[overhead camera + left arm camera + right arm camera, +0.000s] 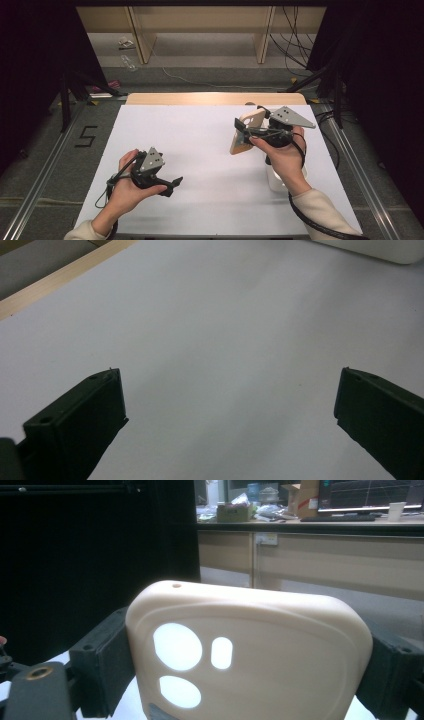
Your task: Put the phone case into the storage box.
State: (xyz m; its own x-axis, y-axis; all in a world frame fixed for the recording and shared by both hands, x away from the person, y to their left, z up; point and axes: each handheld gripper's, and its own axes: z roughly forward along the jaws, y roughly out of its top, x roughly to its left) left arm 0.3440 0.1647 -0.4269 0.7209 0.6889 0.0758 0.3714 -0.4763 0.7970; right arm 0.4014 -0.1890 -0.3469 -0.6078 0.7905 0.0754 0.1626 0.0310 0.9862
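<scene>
A beige phone case [253, 121] with camera cut-outs is held up above the right side of the white table [200, 150]. My right gripper [246, 132] is shut on it, one black jaw on each long edge. In the right gripper view the case [280, 630] stands between both pads, back face toward the camera, with the right gripper [250, 670] clamped across its width. My left gripper [172, 186] hovers low over the near left of the table, pointing right. Its jaws stand wide apart in the left gripper view, and the left gripper [230, 405] has nothing between them.
A white box [276, 183] sits on the table under the right hand; its edge [370, 250] shows far off in the left gripper view. The table's wooden far edge [215, 98] borders grey floor. A taped "5" [86, 136] marks the floor at left. Cables [295, 50] and black stands surround the table.
</scene>
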